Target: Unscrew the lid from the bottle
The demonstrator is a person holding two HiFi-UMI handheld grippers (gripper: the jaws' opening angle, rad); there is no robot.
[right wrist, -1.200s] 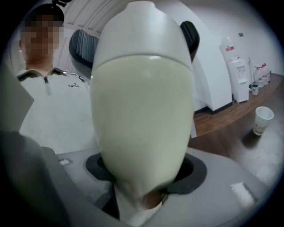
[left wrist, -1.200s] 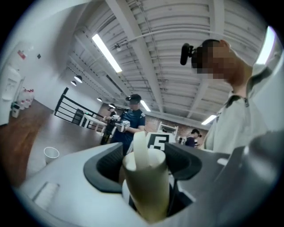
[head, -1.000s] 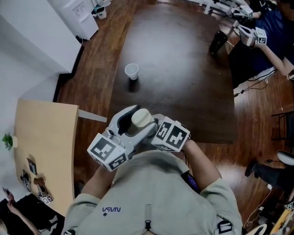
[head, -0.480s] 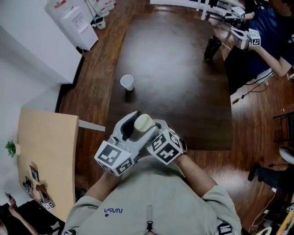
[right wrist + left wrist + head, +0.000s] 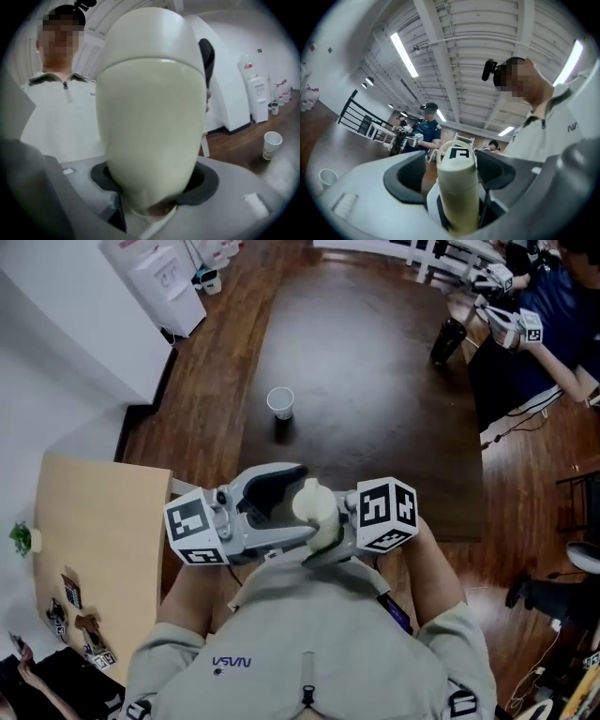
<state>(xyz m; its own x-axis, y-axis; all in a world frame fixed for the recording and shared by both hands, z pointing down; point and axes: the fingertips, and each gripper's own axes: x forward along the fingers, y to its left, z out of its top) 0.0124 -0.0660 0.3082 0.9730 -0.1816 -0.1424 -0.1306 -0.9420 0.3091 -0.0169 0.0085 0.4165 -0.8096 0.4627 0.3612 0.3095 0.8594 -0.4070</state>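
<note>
The grippers have swung level, and the bottle (image 5: 314, 506) now stands between them at the chest. The right gripper (image 5: 152, 187) clamps its body. The left gripper (image 5: 296, 502) is opening around the lid (image 5: 456, 163), pads clear. It should regrip squarely, then twist while the body stays fixed.

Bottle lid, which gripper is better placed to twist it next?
Left, probably. The left gripper has its jaws opening around the lid, free to close and turn; the right gripper is clamped on the bottle, steadying it.
</note>
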